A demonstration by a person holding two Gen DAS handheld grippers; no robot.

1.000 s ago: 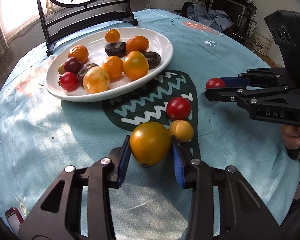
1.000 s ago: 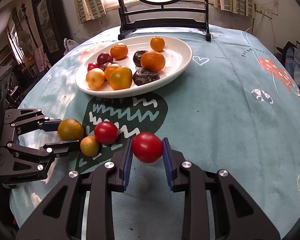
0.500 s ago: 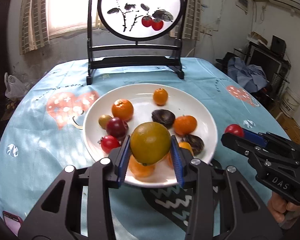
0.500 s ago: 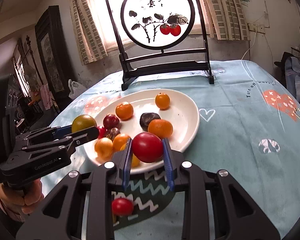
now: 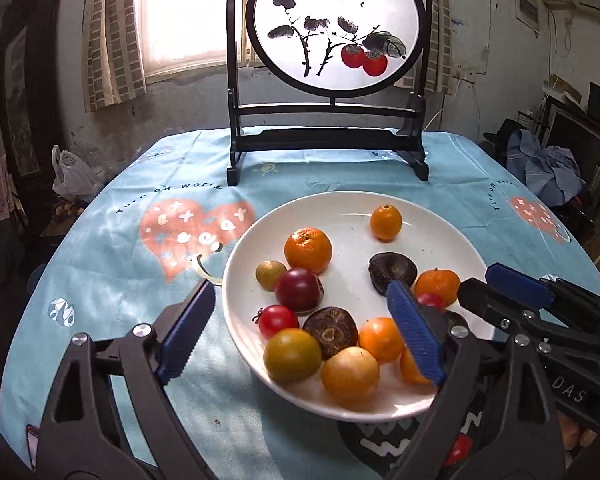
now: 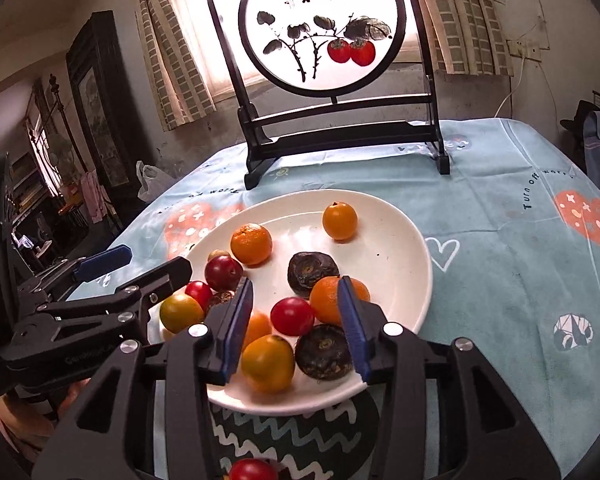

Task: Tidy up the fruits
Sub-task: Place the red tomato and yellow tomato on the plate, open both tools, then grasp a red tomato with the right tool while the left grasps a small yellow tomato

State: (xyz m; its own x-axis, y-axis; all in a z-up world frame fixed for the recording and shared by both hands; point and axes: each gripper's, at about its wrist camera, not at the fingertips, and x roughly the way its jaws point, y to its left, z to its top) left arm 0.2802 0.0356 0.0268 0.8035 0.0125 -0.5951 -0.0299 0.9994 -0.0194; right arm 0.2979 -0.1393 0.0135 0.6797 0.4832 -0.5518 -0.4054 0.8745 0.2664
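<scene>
My left gripper (image 5: 304, 322) hangs over the near edge of the white plate (image 5: 340, 208), its jaws opening wide with nothing pressed between them. The greenish-orange fruit (image 5: 292, 356) lies free on the plate below it, also seen from the right wrist (image 6: 180, 312). My right gripper (image 6: 296, 320) is over the plate (image 6: 396, 248) too, and its jaws are opening. The red tomato (image 6: 292, 316) sits on the plate between the pads, touching neither. Each gripper shows in the other's view: the right gripper (image 5: 488, 286) and the left gripper (image 6: 140, 264).
Several oranges, dark fruits and a plum (image 5: 299, 290) share the plate. One more red tomato (image 6: 252, 470) lies on the tablecloth near me. A black-framed painted screen (image 5: 328, 136) stands behind the plate. The round table's edges curve away on both sides.
Both grippers carried their fruits from the tablecloth to above the plate, then opened. The greenish-orange fruit and the red tomato now rest on the plate.
</scene>
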